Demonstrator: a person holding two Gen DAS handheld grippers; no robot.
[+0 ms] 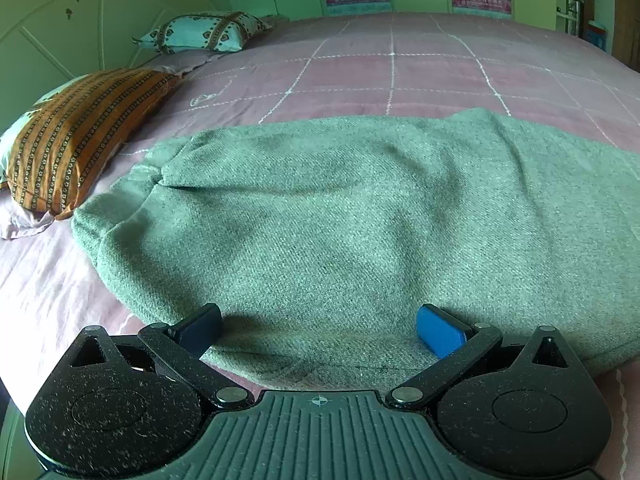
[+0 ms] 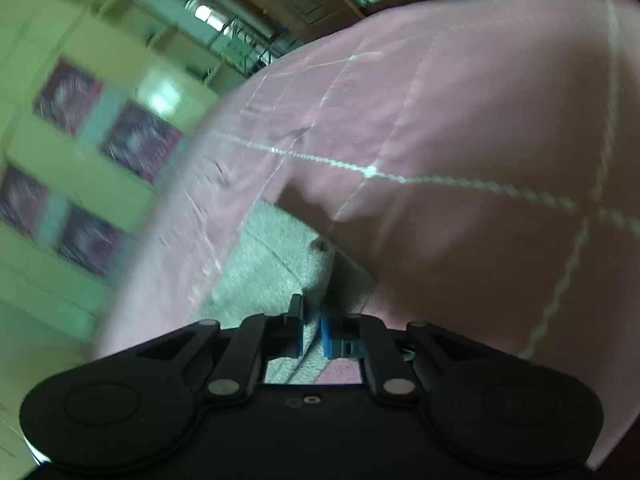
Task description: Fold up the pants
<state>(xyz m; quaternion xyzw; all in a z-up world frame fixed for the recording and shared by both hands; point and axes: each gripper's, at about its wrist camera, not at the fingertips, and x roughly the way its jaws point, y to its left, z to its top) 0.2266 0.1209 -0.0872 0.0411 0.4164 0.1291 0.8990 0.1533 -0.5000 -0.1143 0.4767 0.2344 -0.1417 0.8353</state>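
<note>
The left hand-held gripper (image 1: 320,330) hovers released, jaws wide, over the near edge of the grey-green pants (image 1: 340,208), which spread ahead on the pink bed (image 1: 400,72). The right hand-held gripper (image 2: 311,330) is clenched on a pants edge. Beyond, left, lie an orange striped pillow (image 1: 80,140) and a turquoise patterned pillow (image 1: 200,32).

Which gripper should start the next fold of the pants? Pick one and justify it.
Right, probably. The right gripper is already shut on an edge of the pants, ready to lift. The left gripper sits open over the pants, gripping nothing.
</note>
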